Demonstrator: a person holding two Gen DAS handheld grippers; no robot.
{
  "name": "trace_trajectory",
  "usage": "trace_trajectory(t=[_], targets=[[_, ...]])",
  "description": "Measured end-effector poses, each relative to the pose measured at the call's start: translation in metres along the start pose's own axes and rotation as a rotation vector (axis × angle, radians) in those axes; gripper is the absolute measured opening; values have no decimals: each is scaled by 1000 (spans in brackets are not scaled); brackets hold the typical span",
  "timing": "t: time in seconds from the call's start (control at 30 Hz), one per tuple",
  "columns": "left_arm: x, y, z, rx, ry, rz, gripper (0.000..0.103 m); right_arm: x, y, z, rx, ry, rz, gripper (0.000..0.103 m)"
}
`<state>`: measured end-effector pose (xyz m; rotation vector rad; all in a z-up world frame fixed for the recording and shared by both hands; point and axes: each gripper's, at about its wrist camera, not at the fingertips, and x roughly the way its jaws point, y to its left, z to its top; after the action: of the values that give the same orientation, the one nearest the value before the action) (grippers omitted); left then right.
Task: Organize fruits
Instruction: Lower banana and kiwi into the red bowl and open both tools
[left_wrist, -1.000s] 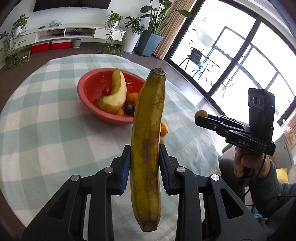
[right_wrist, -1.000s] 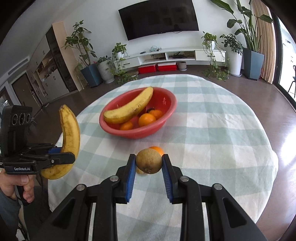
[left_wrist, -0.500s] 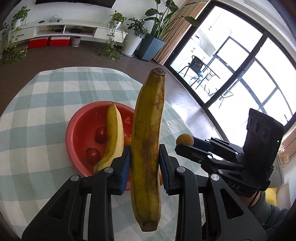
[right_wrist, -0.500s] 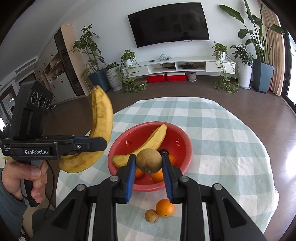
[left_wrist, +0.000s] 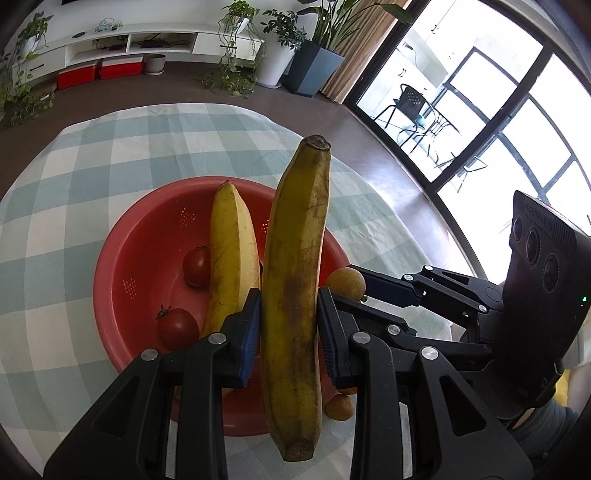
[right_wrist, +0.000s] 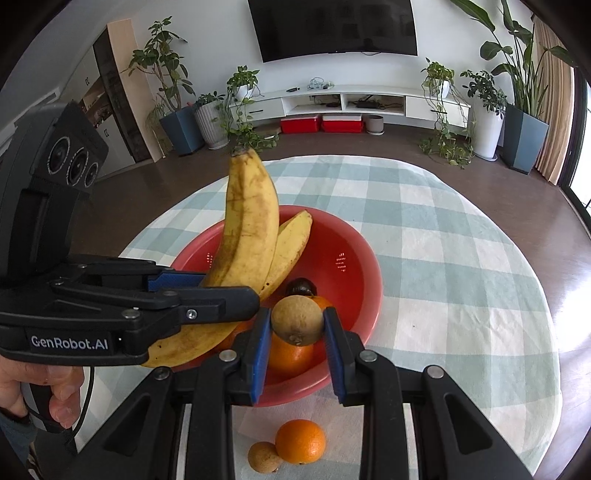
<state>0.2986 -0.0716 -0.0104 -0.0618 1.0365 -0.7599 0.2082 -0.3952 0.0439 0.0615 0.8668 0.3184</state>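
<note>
My left gripper (left_wrist: 288, 325) is shut on a spotted yellow banana (left_wrist: 295, 280) and holds it upright above the red bowl (left_wrist: 122, 258). The held banana also shows in the right wrist view (right_wrist: 251, 229). My right gripper (right_wrist: 297, 325) is shut on a small round brown fruit (right_wrist: 297, 319) over the near rim of the red bowl (right_wrist: 354, 251). The bowl holds a second banana (left_wrist: 232, 243), two tomatoes (left_wrist: 197, 262), oranges (right_wrist: 290, 356) and a dark fruit (right_wrist: 301, 286).
An orange (right_wrist: 300, 441) and another small brown fruit (right_wrist: 264, 457) lie on the checked tablecloth (right_wrist: 461, 280) in front of the bowl. The round table's edge drops to a brown floor. Plants and a TV shelf stand far behind.
Both grippers have moved forward and over the red bowl with their fruit. The two grippers now sit close together above it.
</note>
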Motion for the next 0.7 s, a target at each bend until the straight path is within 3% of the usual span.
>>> trace_trajectory(t=[0.33,0.7], targets=[[10,2,3,23,-10,19,28,26,6,4,-65,46,-46,31],[14,0,2,36,-30,33,28,25,-1,2,-44,29,-69,31]])
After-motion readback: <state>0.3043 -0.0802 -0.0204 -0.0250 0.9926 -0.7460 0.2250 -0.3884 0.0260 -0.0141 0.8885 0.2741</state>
